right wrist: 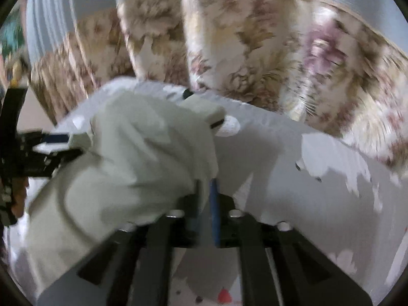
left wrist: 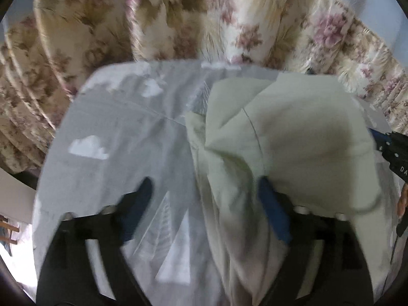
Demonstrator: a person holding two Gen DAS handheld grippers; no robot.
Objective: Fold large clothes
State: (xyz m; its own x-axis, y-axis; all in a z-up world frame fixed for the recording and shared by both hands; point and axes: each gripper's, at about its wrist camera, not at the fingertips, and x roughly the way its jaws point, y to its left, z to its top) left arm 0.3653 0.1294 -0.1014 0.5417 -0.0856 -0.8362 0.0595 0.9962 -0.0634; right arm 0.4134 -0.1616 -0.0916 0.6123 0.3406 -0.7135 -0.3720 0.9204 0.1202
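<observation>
Two claws: left [left wrist: 204,191] wide, right [right wrist: 205,191] pinching garment [right wrist: 142,158].

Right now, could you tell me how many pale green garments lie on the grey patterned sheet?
1: the pale green garment lies crumpled right of centre on the grey patterned sheet, left-wrist view; more could hide beneath.

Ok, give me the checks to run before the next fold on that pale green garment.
1. Left gripper open: ok, jaws wide, nothing clamped.
2. Left gripper over the garment edge: ok, one finger over the grey sheet, the other at the cloth.
3. Right gripper hold on the garment: cannot tell, fingers close together at its edge, blurred.
4. Garment lying flat: not ok, bunched and creased.
5. Garment wholly on the sheet: cannot tell, its near part is hidden.
</observation>
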